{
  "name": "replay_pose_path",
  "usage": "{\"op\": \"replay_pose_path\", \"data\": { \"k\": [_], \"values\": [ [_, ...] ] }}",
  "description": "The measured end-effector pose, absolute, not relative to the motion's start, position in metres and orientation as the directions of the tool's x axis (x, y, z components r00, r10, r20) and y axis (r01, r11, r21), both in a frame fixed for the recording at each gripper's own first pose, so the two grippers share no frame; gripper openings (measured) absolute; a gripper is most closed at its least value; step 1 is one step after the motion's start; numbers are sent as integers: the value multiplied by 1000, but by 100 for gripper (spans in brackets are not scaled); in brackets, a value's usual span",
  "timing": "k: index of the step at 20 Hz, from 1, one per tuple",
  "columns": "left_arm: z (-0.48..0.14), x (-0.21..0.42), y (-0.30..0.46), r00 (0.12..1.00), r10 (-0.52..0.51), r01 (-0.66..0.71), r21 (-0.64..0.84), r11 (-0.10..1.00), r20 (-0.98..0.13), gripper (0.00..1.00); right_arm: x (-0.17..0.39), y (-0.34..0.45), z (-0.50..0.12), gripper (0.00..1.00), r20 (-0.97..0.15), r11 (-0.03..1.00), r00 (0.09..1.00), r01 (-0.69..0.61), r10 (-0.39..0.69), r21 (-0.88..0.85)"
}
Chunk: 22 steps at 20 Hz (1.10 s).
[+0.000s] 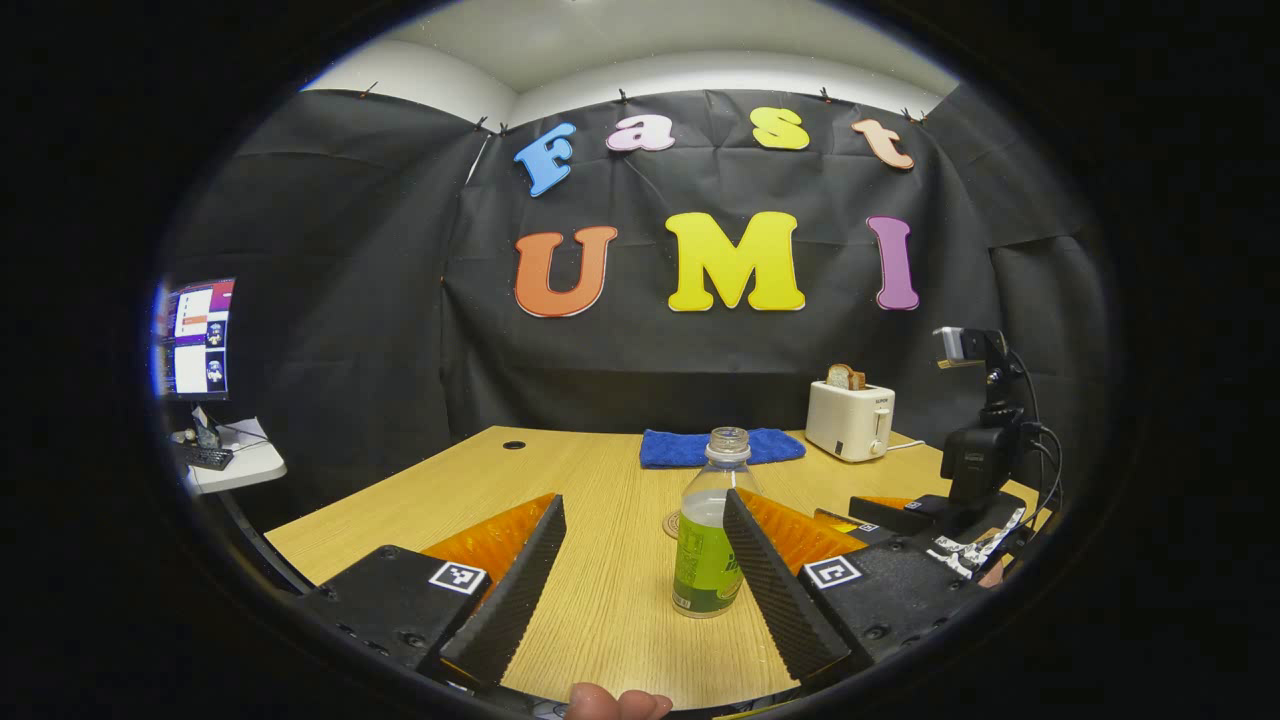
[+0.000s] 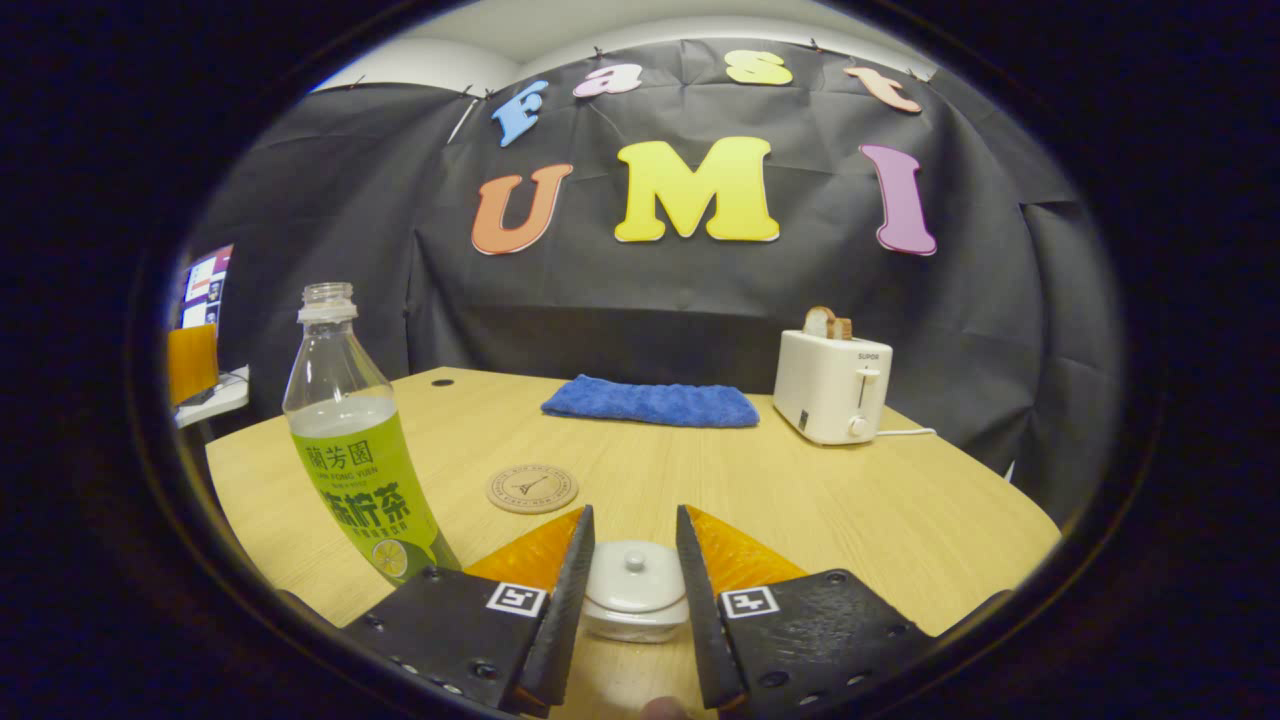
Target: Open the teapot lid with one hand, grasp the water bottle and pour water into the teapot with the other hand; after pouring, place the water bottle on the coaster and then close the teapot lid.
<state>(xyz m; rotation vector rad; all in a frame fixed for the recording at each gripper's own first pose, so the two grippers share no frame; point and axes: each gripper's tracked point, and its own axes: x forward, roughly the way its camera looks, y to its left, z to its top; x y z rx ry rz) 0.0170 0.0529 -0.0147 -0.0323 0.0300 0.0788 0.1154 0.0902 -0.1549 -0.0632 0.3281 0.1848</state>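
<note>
The water bottle (image 2: 352, 440) is clear with a green label. At 12 o'clock lies a blue towel (image 2: 650, 402). The toaster (image 2: 832, 387) and teapot lid (image 2: 636, 578) are white. The table (image 2: 900, 500) is light wood.

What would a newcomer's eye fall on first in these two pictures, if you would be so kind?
Probably the clear plastic water bottle with a green label, uncapped and upright on the pale wooden table, left of a round cork coaster. Next, the small white ceramic teapot between the right gripper's fingers, lid on. At the back lie a blue folded cloth and a cream toaster holding bread.
</note>
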Motion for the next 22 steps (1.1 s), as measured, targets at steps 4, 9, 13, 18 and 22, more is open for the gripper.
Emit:
{"op": "replay_pose_path", "data": {
  "k": [4, 9, 13, 18, 22],
  "values": [
    [-16, 16, 53, 996, 79, -80, -33, 996, -35, 99, 117, 91, -155, 10, -327, 981, 930, -189, 169, -31],
    [-17, 18, 51, 997, 66, -68, -42, 997, -38, 99, 118, 89, -155, 2, -332, 981, 927, -191, 175, -16],
    [-28, 22, 43, 997, 55, -59, -64, 996, -61, 99, 118, 90, -142, 1, -302, 978, 932, -209, 201, 8],
    [-51, 26, 25, 994, 5, -13, -74, 997, -108, 99, 113, 82, -117, 1, -265, 975, 939, -219, 220, 35],
    [-70, 31, 4, 988, -38, 24, -99, 995, -149, 100, 102, 68, -100, 1, -241, 976, 945, -216, 219, 40]
  ]
}}
